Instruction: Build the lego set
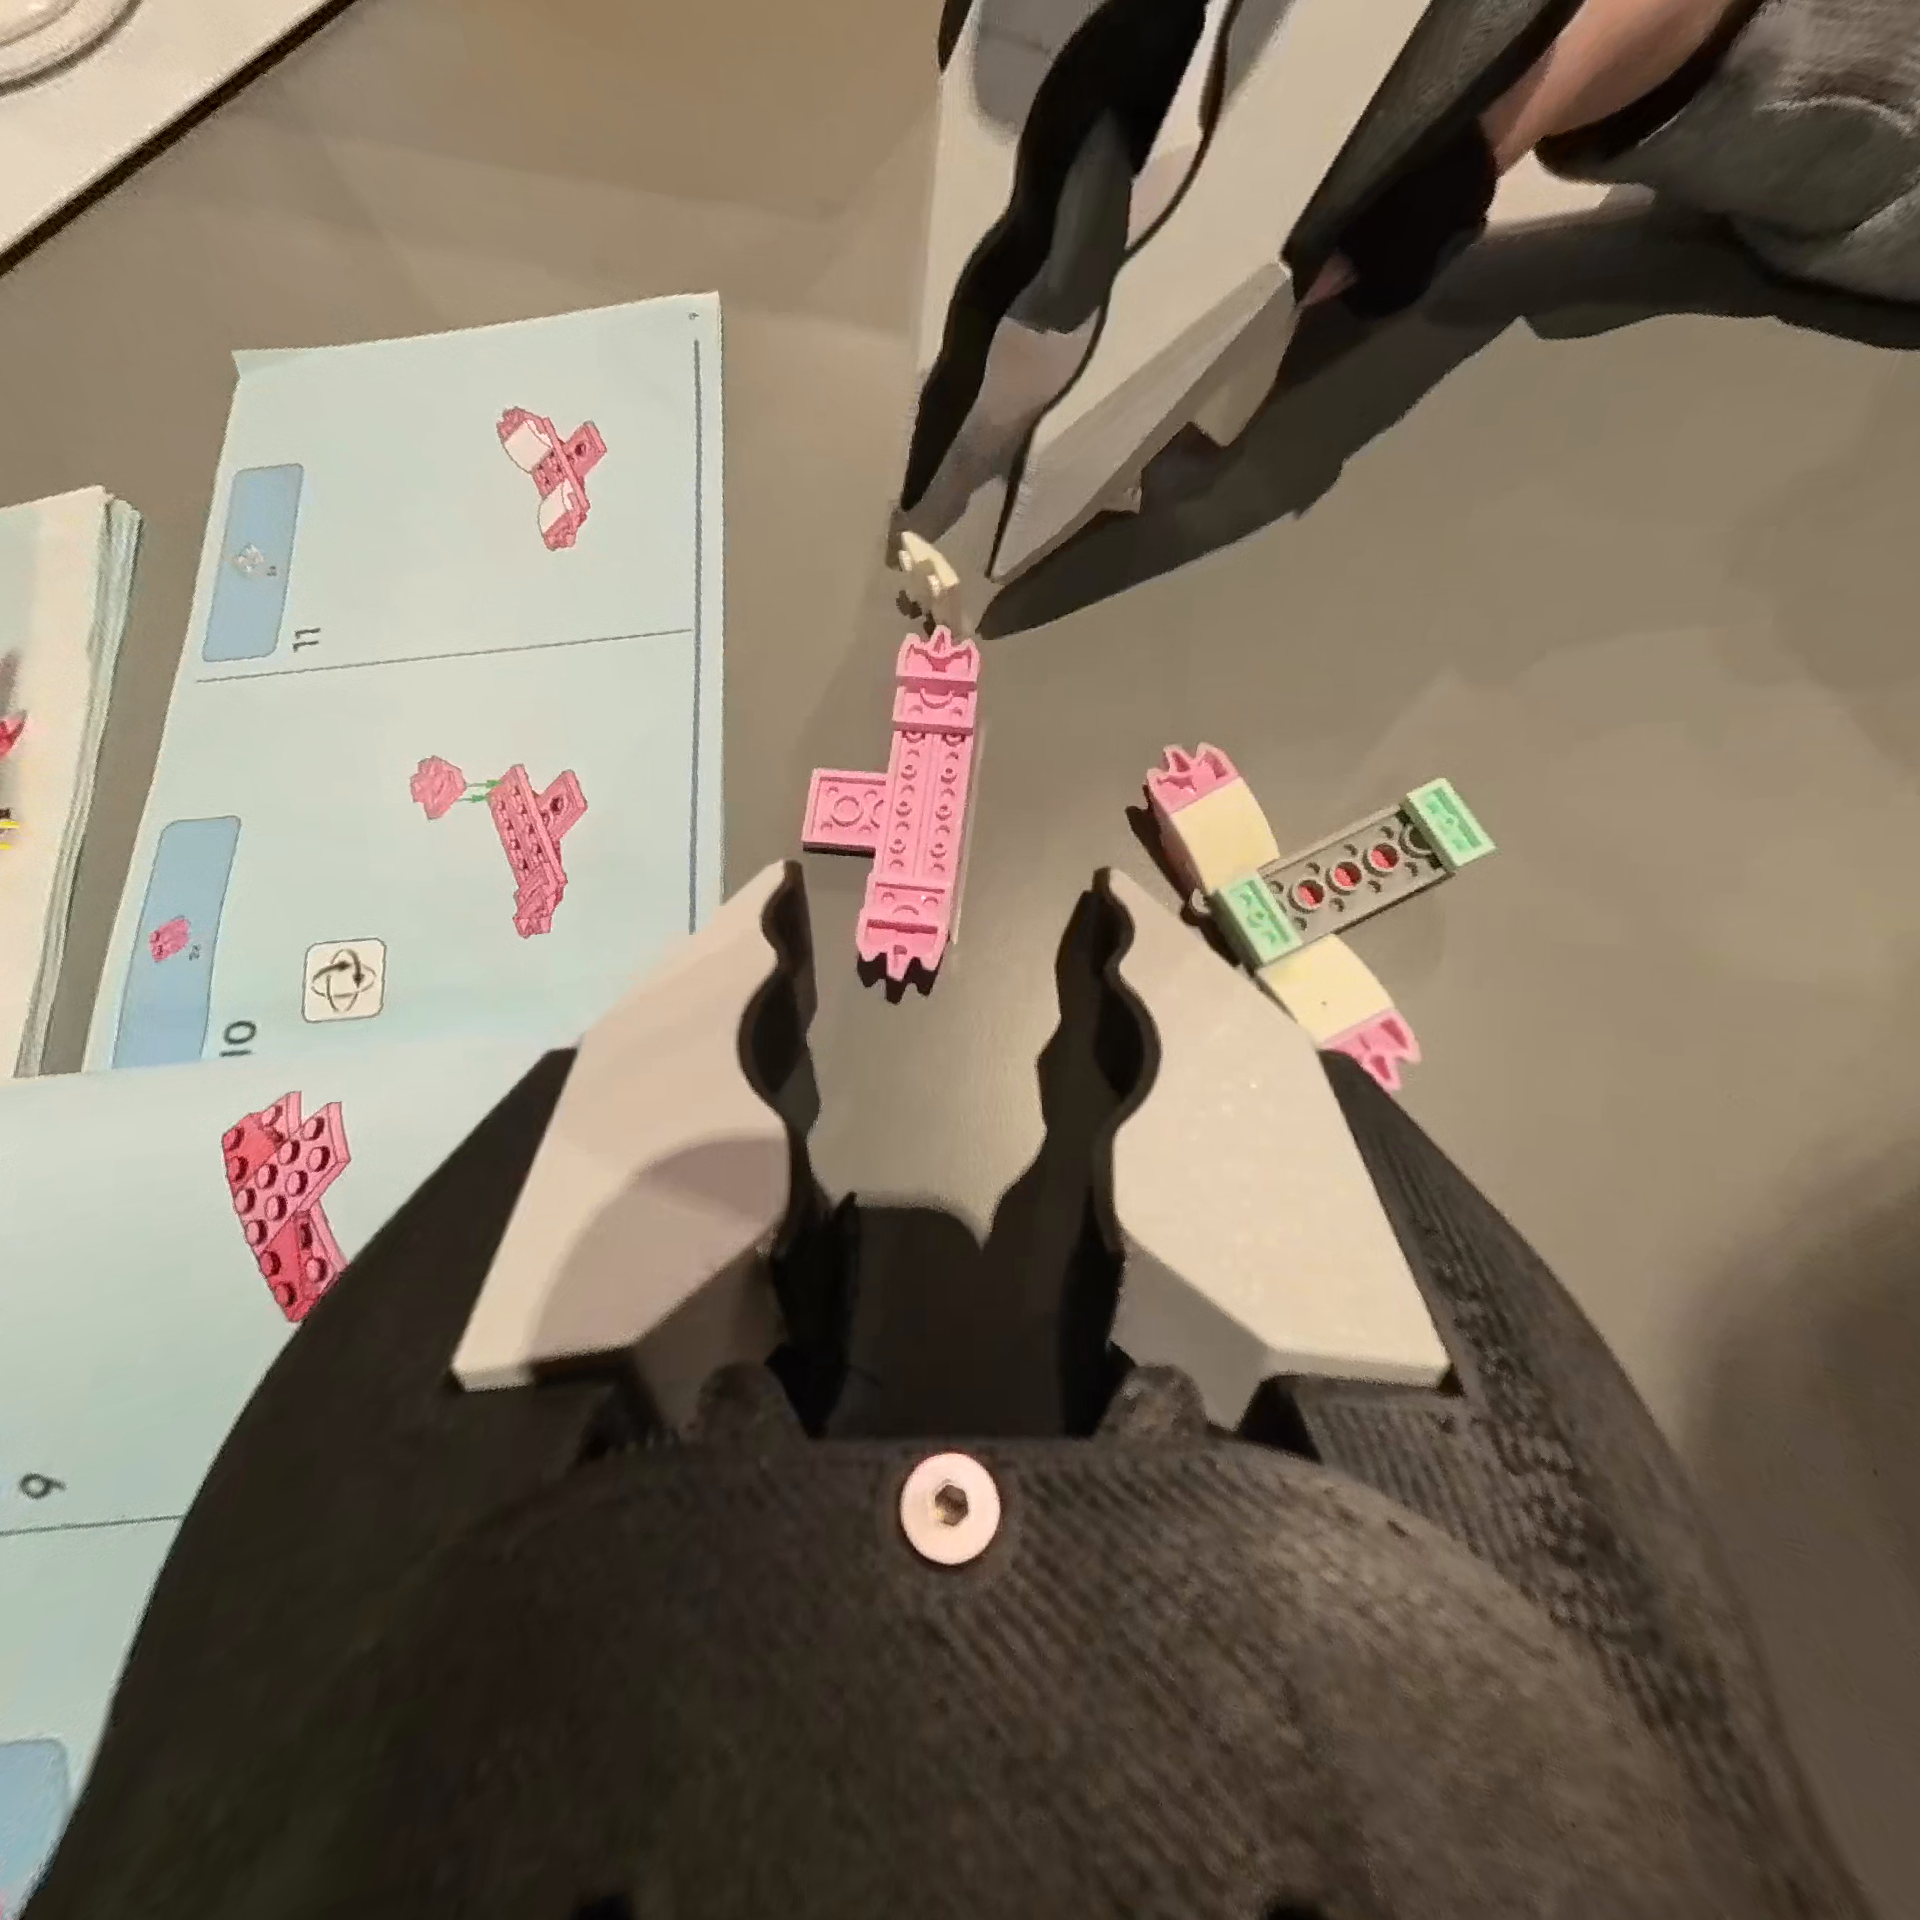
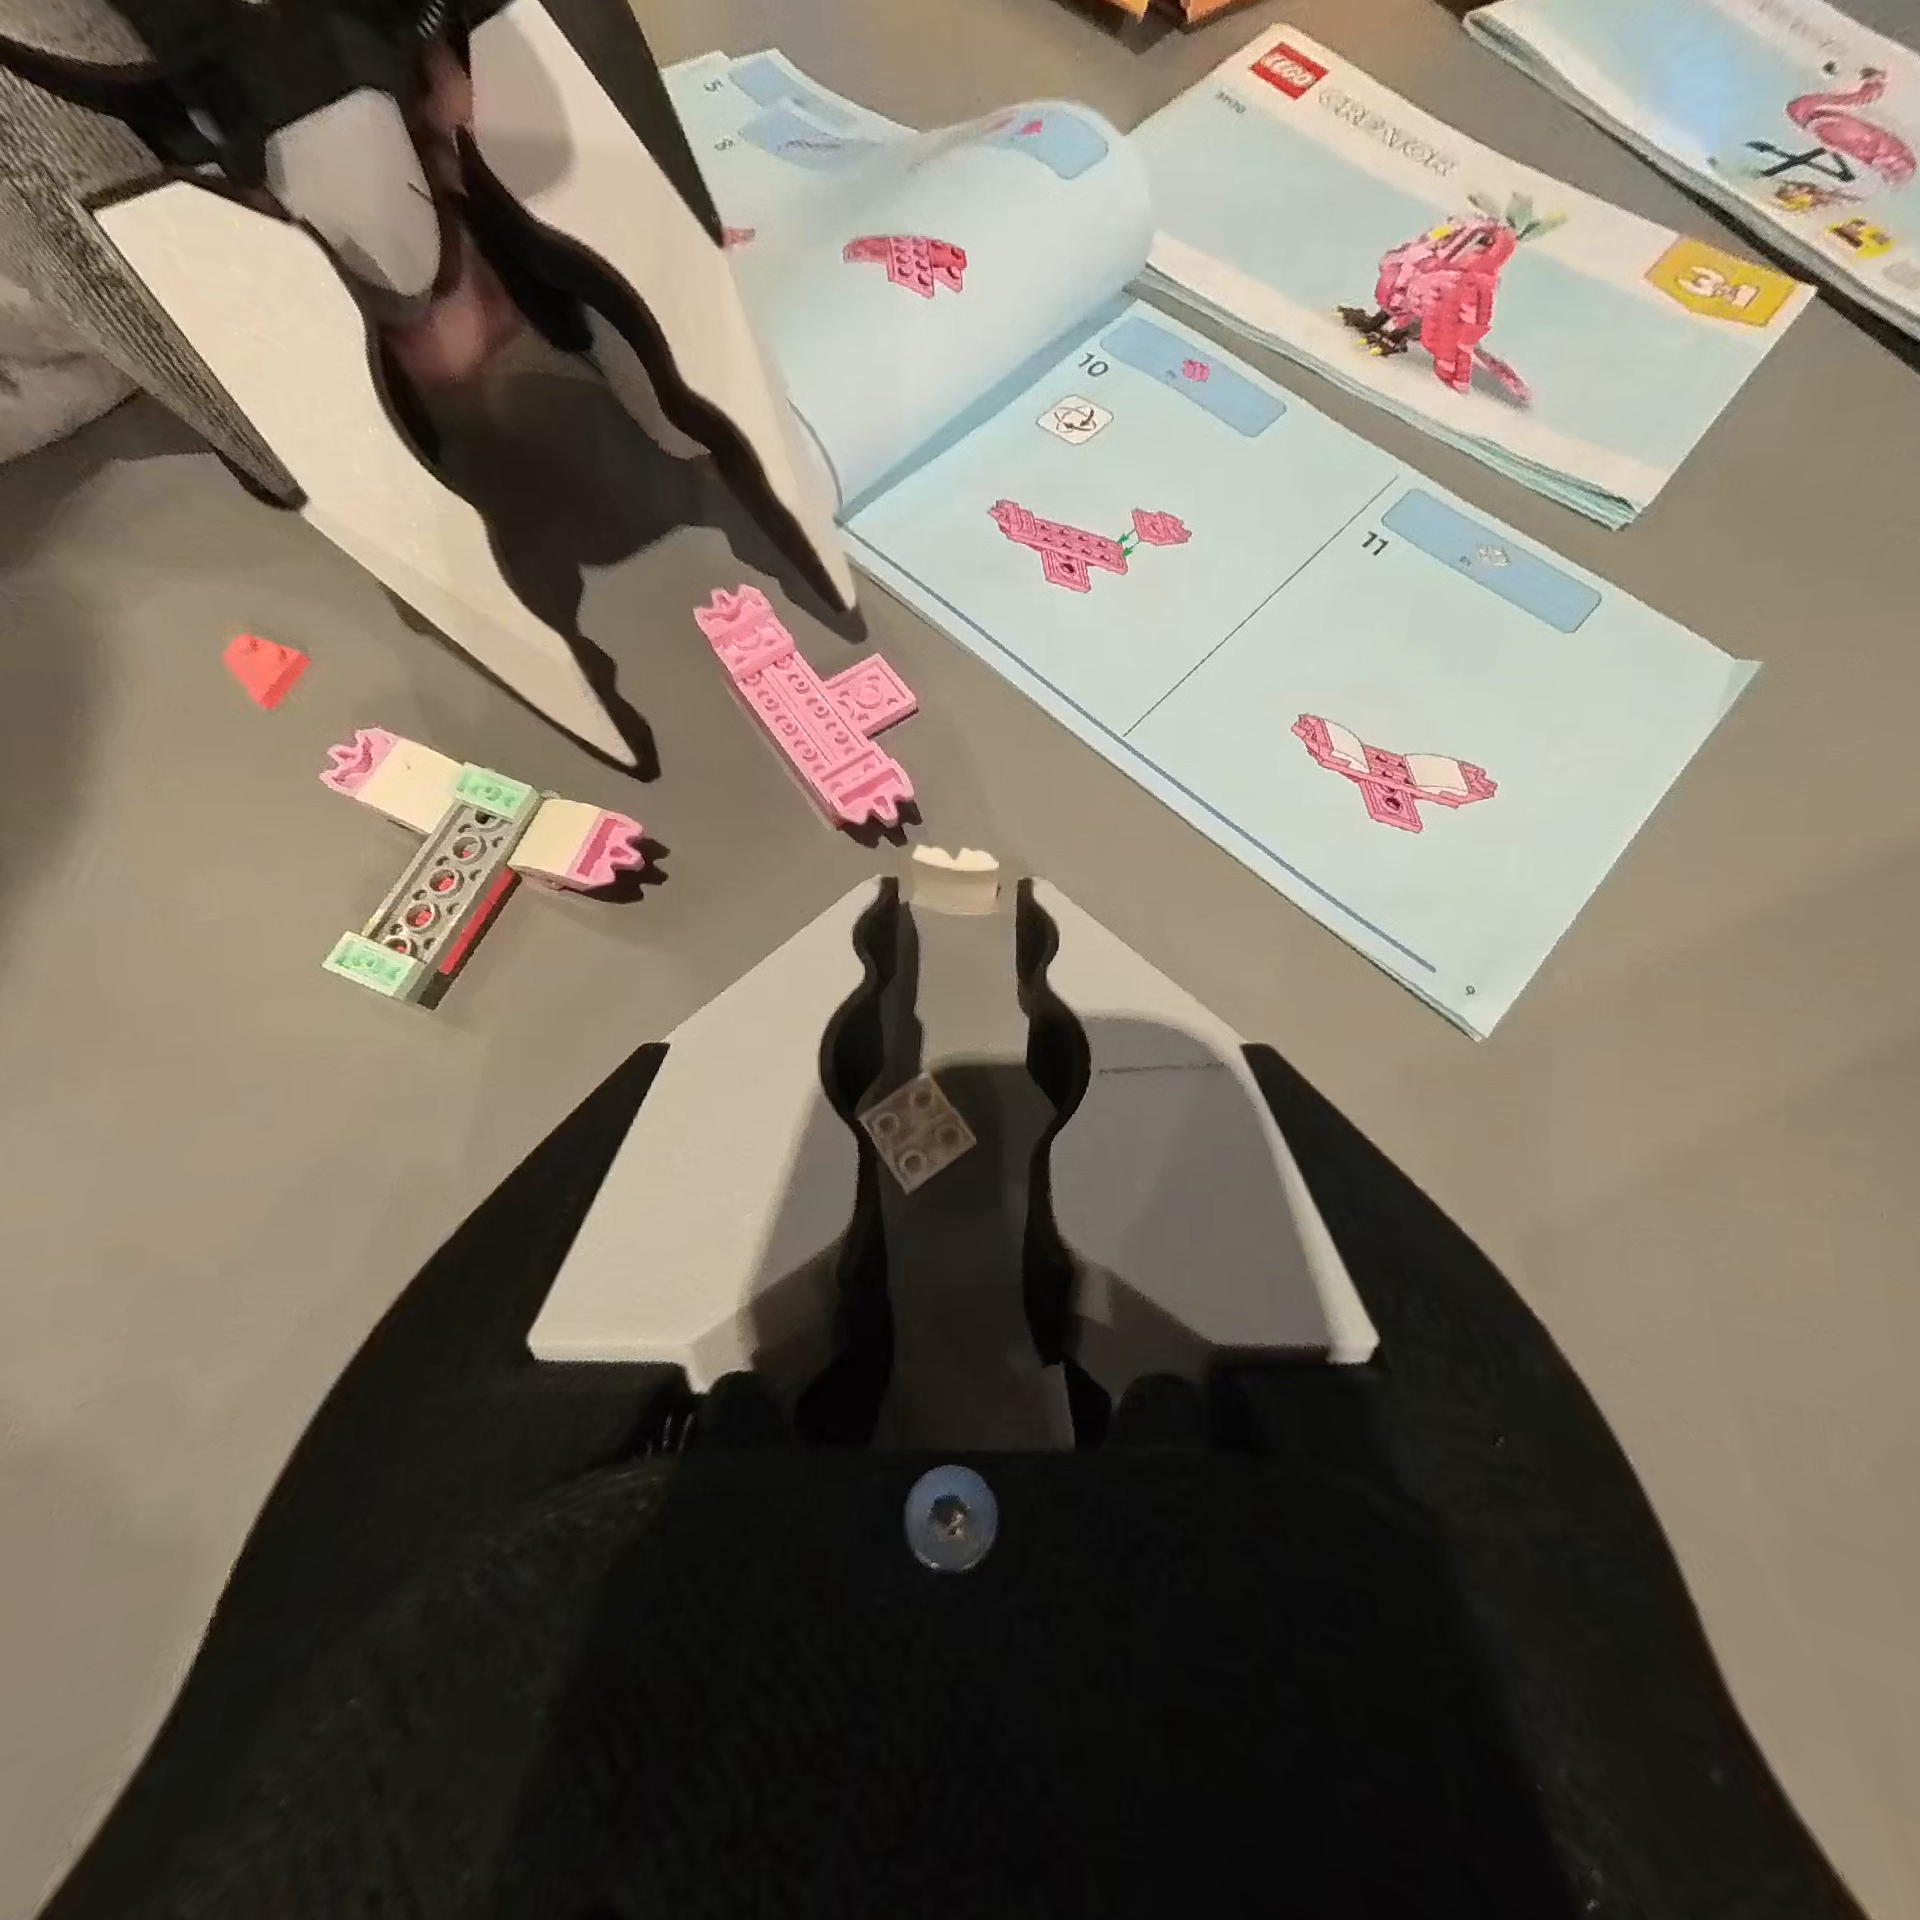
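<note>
The right gripper (image 2: 954, 883) pinches a small white brick (image 2: 953, 879) at its fingertips, fingers closed narrowly on it, just short of the pink plate assembly (image 2: 805, 715) lying on the worktop (image 2: 1455, 1351). The left gripper (image 1: 940, 894) hangs with fingers spread wide and empty, the pink assembly's near end between their tips. A grey, white and green assembly (image 1: 1320, 894) lies right of the left fingers; an open instruction booklet (image 1: 457, 665) lies left of them.
</note>
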Demonstrator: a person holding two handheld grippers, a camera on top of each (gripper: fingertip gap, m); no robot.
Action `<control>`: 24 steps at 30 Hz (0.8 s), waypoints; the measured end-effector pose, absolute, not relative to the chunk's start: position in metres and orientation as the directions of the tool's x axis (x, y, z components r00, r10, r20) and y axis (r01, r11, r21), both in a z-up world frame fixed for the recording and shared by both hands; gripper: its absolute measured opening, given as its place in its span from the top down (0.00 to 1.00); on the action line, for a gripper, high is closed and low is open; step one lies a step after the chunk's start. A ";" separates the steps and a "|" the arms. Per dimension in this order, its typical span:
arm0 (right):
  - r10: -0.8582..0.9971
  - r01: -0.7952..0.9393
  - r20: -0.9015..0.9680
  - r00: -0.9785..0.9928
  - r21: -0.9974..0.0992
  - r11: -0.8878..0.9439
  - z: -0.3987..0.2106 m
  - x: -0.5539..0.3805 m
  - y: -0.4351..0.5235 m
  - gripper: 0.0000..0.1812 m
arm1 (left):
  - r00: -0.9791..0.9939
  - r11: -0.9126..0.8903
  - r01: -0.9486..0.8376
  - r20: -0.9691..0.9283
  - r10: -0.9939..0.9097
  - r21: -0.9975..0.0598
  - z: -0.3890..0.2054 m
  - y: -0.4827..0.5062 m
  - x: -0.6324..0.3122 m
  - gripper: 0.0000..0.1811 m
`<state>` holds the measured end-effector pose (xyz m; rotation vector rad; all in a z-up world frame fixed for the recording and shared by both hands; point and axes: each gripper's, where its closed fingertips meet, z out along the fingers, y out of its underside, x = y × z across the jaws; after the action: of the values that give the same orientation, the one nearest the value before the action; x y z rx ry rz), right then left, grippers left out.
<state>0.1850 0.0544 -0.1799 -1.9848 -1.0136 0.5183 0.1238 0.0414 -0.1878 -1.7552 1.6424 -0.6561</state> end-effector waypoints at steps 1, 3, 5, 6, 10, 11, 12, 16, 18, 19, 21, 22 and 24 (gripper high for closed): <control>0.808 0.472 0.014 0.589 -0.818 -0.330 -0.181 0.184 0.055 0.88 | 0.098 -0.021 -0.673 -0.061 -0.993 -0.739 -0.188 0.042 0.123 0.70; 0.803 0.479 0.029 0.595 -0.815 -0.325 -0.182 0.182 0.058 0.87 | 0.101 -0.034 -0.666 -0.045 -0.994 -0.745 -0.187 0.042 0.123 0.70; 0.802 0.487 0.039 0.596 -0.812 -0.322 -0.183 0.179 0.061 0.88 | 0.105 -0.042 -0.657 -0.036 -0.994 -0.752 -0.186 0.042 0.124 0.70; 0.803 0.496 0.046 0.594 -0.807 -0.321 -0.184 0.179 0.061 0.89 | 0.107 -0.042 -0.655 -0.038 -0.994 -0.754 -0.186 0.042 0.124 0.70; 0.807 0.525 0.045 0.589 -0.781 -0.340 -0.184 0.184 0.058 0.92 | 0.120 -0.037 -0.649 -0.054 -0.991 -0.760 -0.183 0.045 0.124 0.71; 0.813 0.540 0.038 0.581 -0.765 -0.350 -0.183 0.188 0.054 0.92 | 0.118 -0.039 -0.648 -0.050 -0.992 -0.760 -0.183 0.044 0.124 0.71; 0.825 0.563 0.014 0.565 -0.737 -0.373 -0.182 0.192 0.047 0.91 | 0.116 -0.038 -0.648 -0.049 -0.992 -0.761 -0.183 0.044 0.125 0.71; 0.837 0.679 -0.116 0.536 -0.530 -0.508 -0.181 0.210 -0.002 0.92 | 0.120 -0.023 -0.650 -0.072 -0.990 -0.760 -0.182 0.046 0.122 0.71; 0.828 0.735 -0.110 0.549 -0.408 -0.542 -0.185 0.220 -0.016 0.92 | 0.121 -0.028 -0.644 -0.066 -0.990 -0.764 -0.181 0.046 0.122 0.71; 0.823 0.750 -0.103 0.558 -0.361 -0.554 -0.188 0.222 -0.018 0.92 | 0.121 -0.027 -0.642 -0.066 -0.990 -0.766 -0.181 0.046 0.122 0.71; 0.828 0.776 -0.112 0.550 -0.298 -0.556 -0.194 0.219 -0.020 0.92 | 0.120 -0.025 -0.642 -0.069 -0.990 -0.766 -0.181 0.046 0.121 0.71; 0.829 0.783 -0.115 0.547 -0.279 -0.556 -0.197 0.217 -0.019 0.91 | 0.119 -0.022 -0.644 -0.071 -0.990 -0.765 -0.181 0.046 0.121 0.71; 0.825 0.785 -0.114 0.554 -0.260 -0.563 -0.196 0.213 -0.014 0.92 | 0.118 -0.015 -0.646 -0.080 -0.990 -0.763 -0.181 0.046 0.120 0.71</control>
<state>0.2130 -0.0141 -0.1962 -2.6079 -1.3645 0.3328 0.1201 0.0465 -0.1811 -1.7332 1.5986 -0.6588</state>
